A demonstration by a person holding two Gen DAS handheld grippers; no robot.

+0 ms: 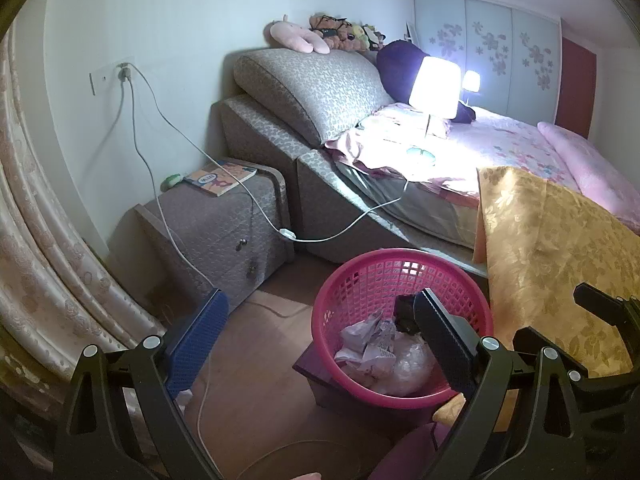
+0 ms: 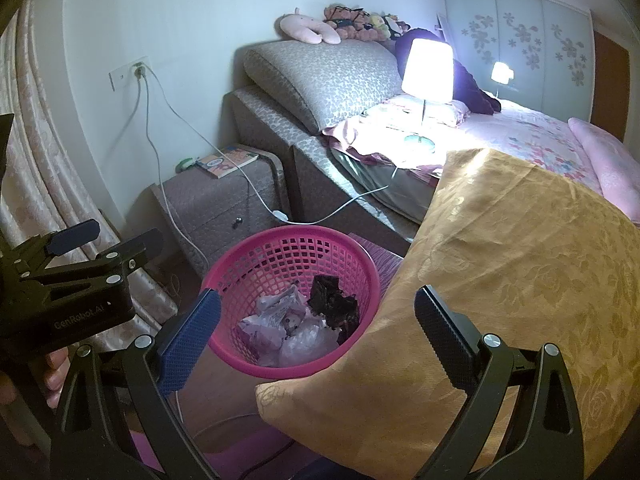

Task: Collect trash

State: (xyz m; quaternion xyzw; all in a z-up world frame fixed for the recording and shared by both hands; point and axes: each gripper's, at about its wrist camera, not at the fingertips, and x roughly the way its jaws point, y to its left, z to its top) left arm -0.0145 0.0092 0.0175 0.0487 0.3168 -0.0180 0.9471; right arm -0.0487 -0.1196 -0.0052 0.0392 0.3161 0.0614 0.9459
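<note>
Between the spread, empty fingers of the right gripper sits the pink basket with crumpled trash inside, while the left gripper, equally wide and empty, hovers beside it, apparently ready for more.

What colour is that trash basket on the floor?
Bright pink basket, a plastic mesh; the right wrist view shows it best.

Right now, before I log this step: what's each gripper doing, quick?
Left gripper: open, jaws spread wide, holding nothing.
Right gripper: open, jaws spread wide, holding nothing.
</note>
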